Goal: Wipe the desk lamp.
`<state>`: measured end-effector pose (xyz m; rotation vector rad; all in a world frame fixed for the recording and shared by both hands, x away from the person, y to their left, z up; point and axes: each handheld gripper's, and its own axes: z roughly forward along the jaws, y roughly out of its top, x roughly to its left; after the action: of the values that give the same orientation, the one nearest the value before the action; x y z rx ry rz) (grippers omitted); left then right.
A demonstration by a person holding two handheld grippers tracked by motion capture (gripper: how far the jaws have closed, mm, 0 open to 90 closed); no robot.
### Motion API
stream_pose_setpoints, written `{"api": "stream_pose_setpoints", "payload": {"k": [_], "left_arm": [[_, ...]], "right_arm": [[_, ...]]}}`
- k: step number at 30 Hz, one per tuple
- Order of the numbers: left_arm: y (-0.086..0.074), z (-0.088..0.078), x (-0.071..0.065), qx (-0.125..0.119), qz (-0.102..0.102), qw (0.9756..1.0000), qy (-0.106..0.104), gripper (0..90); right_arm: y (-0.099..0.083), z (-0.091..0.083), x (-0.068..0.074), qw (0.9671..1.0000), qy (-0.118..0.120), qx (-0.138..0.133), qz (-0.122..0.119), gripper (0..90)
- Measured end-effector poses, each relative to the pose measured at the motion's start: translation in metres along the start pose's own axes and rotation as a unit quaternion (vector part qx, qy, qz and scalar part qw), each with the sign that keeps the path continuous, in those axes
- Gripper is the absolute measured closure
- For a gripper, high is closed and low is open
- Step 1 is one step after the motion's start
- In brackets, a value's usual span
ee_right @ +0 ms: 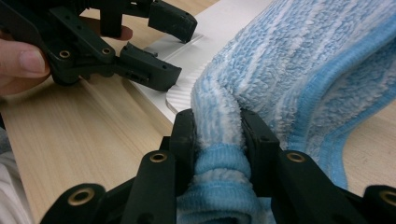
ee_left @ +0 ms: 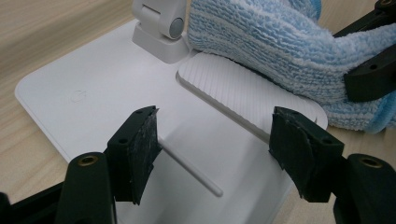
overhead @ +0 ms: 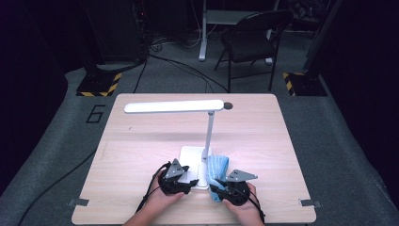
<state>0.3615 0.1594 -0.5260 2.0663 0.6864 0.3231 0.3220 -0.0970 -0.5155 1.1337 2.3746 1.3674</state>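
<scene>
At the near edge of the table [overhead: 141, 141], a white desk lamp [overhead: 207, 132] stands lit, its flat base [ee_left: 93, 93] being wiped. Judged from the contact, wiping is under way: the cloth [ee_right: 289, 70] lies on the ribbed pad [ee_left: 243, 93] at the base's right edge, while the rest of the base looks untouched. The cloth is blue-and-white striped terry, bunched, with a blue hem. The right gripper [ee_right: 217, 135] is clenched on a fold of it. The left gripper [ee_left: 215, 149] is released, its jaws wide apart over the base.
</scene>
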Motion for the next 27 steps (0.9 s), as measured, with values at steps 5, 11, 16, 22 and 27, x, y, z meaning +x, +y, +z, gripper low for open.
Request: {"api": "stream_pose_setpoints", "payload": {"k": [5, 11, 16, 22, 27], "left_arm": [[0.000, 0.000, 0.000, 0.000, 0.000, 1.0000, 0.000, 32.6], [0.000, 0.000, 0.000, 0.000, -0.001, 1.0000, 0.000, 32.6], [0.000, 0.000, 0.000, 0.000, -0.001, 1.0000, 0.000, 32.7], [0.000, 0.000, 0.000, 0.000, 0.000, 1.0000, 0.000, 32.9], [0.000, 0.000, 0.000, 0.000, 0.000, 1.0000, 0.000, 32.9]], "right_arm": [[-0.001, 0.004, -0.002, 1.0000, 0.006, -0.001, 0.005, 68.9], [0.003, 0.008, -0.004, 1.0000, 0.000, 0.002, -0.001, 68.9], [0.007, 0.012, -0.008, 1.0000, -0.006, 0.001, -0.004, 68.9], [0.014, 0.017, -0.017, 0.9998, -0.018, 0.001, 0.003, 68.7], [0.020, 0.021, -0.028, 0.9995, -0.030, -0.008, 0.006, 68.6]]}}
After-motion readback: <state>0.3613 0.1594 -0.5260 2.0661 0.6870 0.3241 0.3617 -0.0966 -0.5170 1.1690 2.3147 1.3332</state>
